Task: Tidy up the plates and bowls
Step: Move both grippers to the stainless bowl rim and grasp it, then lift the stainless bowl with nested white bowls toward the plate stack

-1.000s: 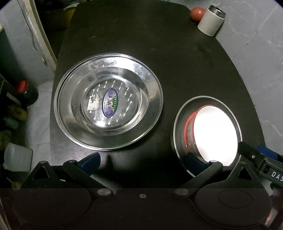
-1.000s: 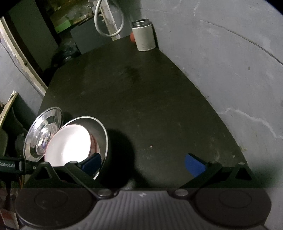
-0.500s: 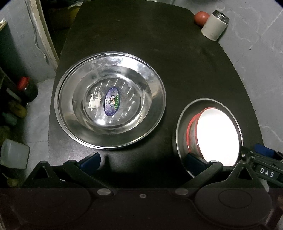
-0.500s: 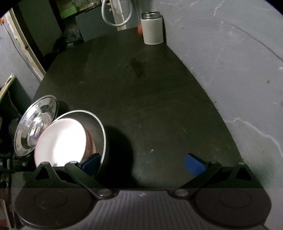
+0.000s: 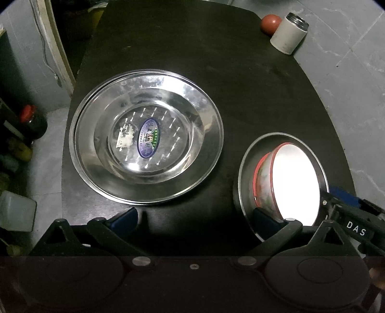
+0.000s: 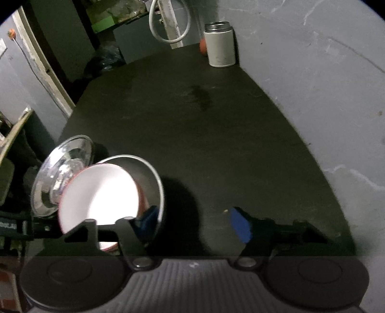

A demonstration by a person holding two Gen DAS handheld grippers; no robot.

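**On dark desk: bowl stack at right, big plate at left, both tongs spread**

On the dark oval desk (image 5: 252,101), left-wrist view: a large round stainless-steel plate (image 5: 145,136) lies flat on the left half, with an oval blue label in its centre. It looks like 2 plates nested, since a second rim edge shows along the left side, but I cannot tell for sure.

Right of it, apart from its rim, a small stainless-steel bowl (image 5: 247,178) holds a white bowl with a red rim (image 5: 294,185). The white bowl sits tilted inside the steel one, its bright inside washed out by glare.

Left tongs (image 5: 195,216): jaws wide apart, gripping nothing. The left blue pad is just in front of the big plate's near rim; the right blue pad overlaps the near edge of the steel bowl in the picture, contact unclear.

Right tongs (image 6: 195,224): also spread, nothing clamped between the pads. In the right-wrist view its left finger (image 6: 144,222) sits at the bowl stack's near rim; I cannot tell whether it touches. Its right finger is over bare desk. This frame is motion-blurred.

Far right corner of the desk: a white cylindrical canister with a metal threaded top (image 5: 288,33), upright, with a small red-orange ball (image 5: 270,22) just beside it.

Floor left of the desk: a dark jar with a red lid (image 5: 32,120) and a translucent plastic jug (image 5: 16,211).
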